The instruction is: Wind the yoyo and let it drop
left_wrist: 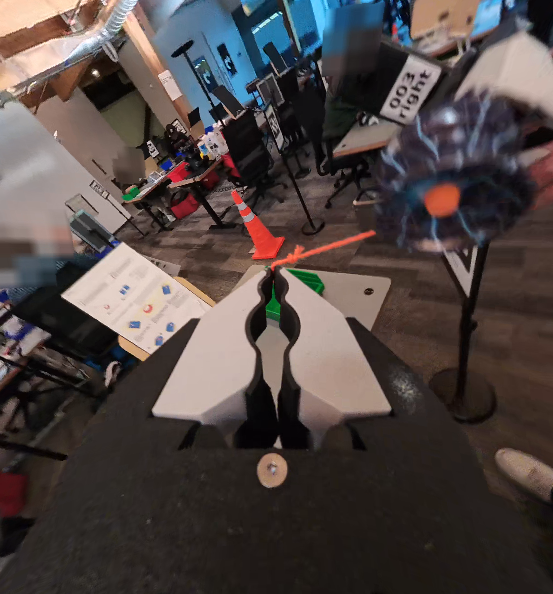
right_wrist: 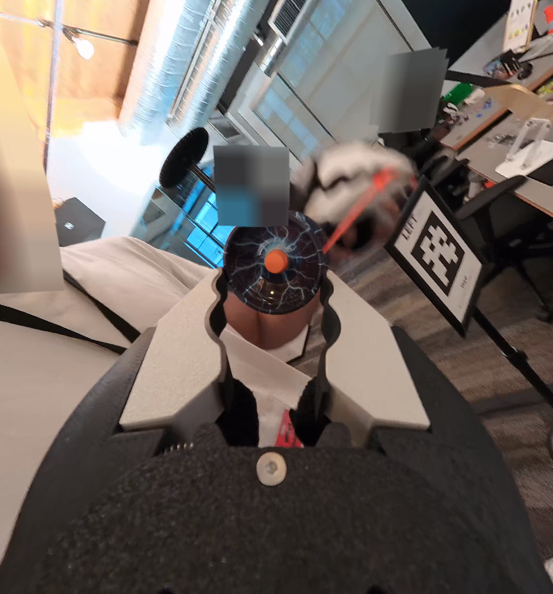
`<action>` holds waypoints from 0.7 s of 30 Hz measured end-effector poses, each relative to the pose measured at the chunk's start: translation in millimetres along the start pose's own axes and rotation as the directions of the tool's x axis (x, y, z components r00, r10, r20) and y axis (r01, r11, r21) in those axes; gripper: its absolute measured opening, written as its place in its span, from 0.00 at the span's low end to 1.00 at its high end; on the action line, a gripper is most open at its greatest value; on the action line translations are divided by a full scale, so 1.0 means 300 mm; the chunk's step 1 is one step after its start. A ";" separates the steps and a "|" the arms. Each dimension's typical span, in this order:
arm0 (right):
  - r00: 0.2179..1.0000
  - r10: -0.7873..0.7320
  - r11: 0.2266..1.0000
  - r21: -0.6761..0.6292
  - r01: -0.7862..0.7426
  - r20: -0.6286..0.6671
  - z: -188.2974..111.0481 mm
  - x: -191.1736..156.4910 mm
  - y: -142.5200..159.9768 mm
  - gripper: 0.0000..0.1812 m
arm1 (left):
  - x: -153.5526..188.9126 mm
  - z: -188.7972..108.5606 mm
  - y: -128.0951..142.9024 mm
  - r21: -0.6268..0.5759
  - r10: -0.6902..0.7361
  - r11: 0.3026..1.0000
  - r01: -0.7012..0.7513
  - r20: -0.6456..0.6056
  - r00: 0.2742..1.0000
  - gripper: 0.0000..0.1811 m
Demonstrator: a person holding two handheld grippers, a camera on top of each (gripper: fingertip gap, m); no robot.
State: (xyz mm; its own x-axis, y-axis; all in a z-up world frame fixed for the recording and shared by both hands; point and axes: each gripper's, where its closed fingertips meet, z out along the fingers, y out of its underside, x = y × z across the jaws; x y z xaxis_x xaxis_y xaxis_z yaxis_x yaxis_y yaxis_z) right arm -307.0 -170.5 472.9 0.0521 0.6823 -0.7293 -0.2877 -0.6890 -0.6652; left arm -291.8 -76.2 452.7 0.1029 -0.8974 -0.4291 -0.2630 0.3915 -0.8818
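Observation:
The yoyo [right_wrist: 273,268] is a dark disc with blue lightning marks and an orange hub. My right gripper [right_wrist: 273,283] is shut on it, its fingertips clamping the rim on both sides. In the left wrist view the yoyo [left_wrist: 452,189] is blurred at the upper right. An orange string [left_wrist: 326,249] runs taut from it to my left gripper [left_wrist: 272,271], which is shut on the string's knotted end. In the right wrist view the string [right_wrist: 349,225] runs up and right to the blurred left gripper [right_wrist: 384,178].
An orange traffic cone [left_wrist: 257,228] stands on the grey floor. Black stands with marker boards [right_wrist: 435,254] are close by. A light table [left_wrist: 358,292] with a green bin [left_wrist: 300,283] lies below my left gripper. Desks and chairs fill the background. A person's shoe [left_wrist: 526,472] is at the lower right.

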 end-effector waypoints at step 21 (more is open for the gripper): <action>0.845 -0.256 0.950 -0.282 0.131 -0.469 -0.110 0.224 -0.123 0.02 | -0.060 0.034 -0.296 -0.102 0.654 0.652 -0.751 -0.426 0.626 0.00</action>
State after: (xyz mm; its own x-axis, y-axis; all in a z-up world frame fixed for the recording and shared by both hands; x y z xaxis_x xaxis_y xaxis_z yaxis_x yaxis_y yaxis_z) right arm -261.4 -107.1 443.2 0.5662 0.6382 -0.5216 0.0032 -0.6345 -0.7729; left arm -260.5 -92.7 536.6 -0.5160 -0.3921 -0.7615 -0.3466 0.9086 -0.2330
